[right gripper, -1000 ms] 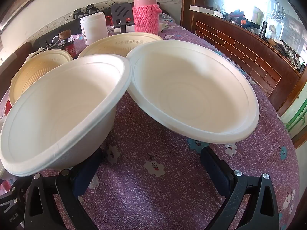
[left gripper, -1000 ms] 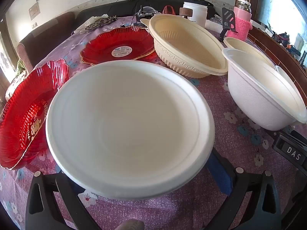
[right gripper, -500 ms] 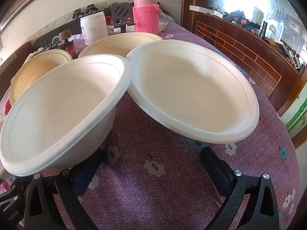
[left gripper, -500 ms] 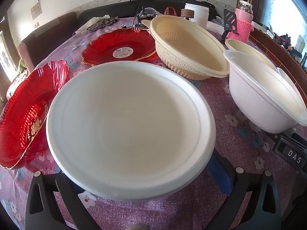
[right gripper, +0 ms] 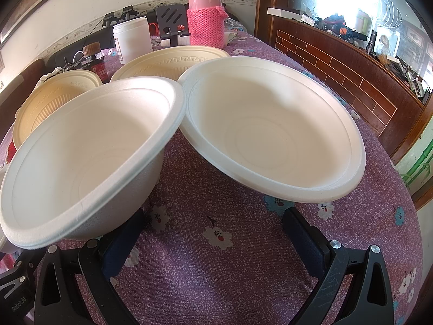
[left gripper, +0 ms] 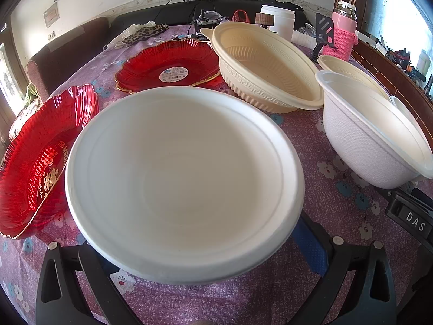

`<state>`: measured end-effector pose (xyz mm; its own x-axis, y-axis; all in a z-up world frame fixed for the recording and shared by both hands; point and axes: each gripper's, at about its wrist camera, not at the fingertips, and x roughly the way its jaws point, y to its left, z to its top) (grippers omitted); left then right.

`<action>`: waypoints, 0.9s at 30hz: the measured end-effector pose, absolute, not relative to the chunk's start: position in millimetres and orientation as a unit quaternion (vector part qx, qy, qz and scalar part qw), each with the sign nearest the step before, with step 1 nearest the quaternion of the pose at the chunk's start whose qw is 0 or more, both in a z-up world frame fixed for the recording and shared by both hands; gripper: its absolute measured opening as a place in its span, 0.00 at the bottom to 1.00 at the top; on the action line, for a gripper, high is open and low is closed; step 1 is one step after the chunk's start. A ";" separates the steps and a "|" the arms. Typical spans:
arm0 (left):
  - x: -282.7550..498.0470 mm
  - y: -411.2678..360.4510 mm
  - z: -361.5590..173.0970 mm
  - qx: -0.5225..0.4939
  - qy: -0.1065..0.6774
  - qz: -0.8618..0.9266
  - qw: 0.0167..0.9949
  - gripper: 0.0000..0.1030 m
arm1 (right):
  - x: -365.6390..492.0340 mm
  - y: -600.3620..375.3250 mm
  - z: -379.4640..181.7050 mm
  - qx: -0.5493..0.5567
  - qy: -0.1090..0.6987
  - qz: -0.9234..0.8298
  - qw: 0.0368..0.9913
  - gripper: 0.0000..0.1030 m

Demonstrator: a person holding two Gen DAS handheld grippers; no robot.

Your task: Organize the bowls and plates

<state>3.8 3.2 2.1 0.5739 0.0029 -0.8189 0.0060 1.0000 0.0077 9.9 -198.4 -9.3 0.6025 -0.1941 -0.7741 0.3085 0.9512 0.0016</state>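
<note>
My left claw [left gripper: 189, 246] stands wide open, empty — the white round pulp bowl [left gripper: 184, 181] sits dead ahead between its fingers; right claw [right gripper: 213, 238] open, empty too

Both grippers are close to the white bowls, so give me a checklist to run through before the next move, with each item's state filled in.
1. Left gripper open: ok, fingers spread wide either side of the near white bowl.
2. Left gripper gripping that bowl: cannot tell, its rim hides the pads.
3. Right gripper open and empty: ok, only the tablecloth lies between its fingers.
4. Two white bowls ahead of the right gripper, left bowl and right bowl, separate: ok, side by side, not nested.
5. Their rims apart: cannot tell, they meet or overlap.
6. Red plates unstacked: not ok, two lie separately.
</note>
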 end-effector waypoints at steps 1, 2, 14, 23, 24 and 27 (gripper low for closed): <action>3.6 3.1 2.0 0.005 0.461 -0.001 0.887 1.00 | 9.8 -198.3 -9.3 0.068 0.423 -0.141 0.893 0.99; 3.9 3.5 2.2 0.005 0.461 -0.001 0.887 1.00 | 9.8 -198.3 -9.3 0.068 0.423 -0.141 0.893 0.99; 7.3 7.1 4.0 0.005 0.461 0.000 0.887 1.00 | 9.1 -197.5 -9.1 0.068 0.423 -0.141 0.893 0.99; 7.4 7.6 4.1 0.005 0.460 0.000 0.888 1.00 | 8.2 -198.1 -8.6 0.067 0.422 -0.142 0.893 0.99; 7.0 7.3 3.9 0.005 0.460 0.000 0.888 1.00 | 8.1 -198.0 -8.6 0.067 0.422 -0.142 0.893 0.99; 6.9 7.2 3.8 0.005 0.460 0.000 0.888 1.00 | 8.1 -198.1 -8.6 0.067 0.422 -0.142 0.893 0.99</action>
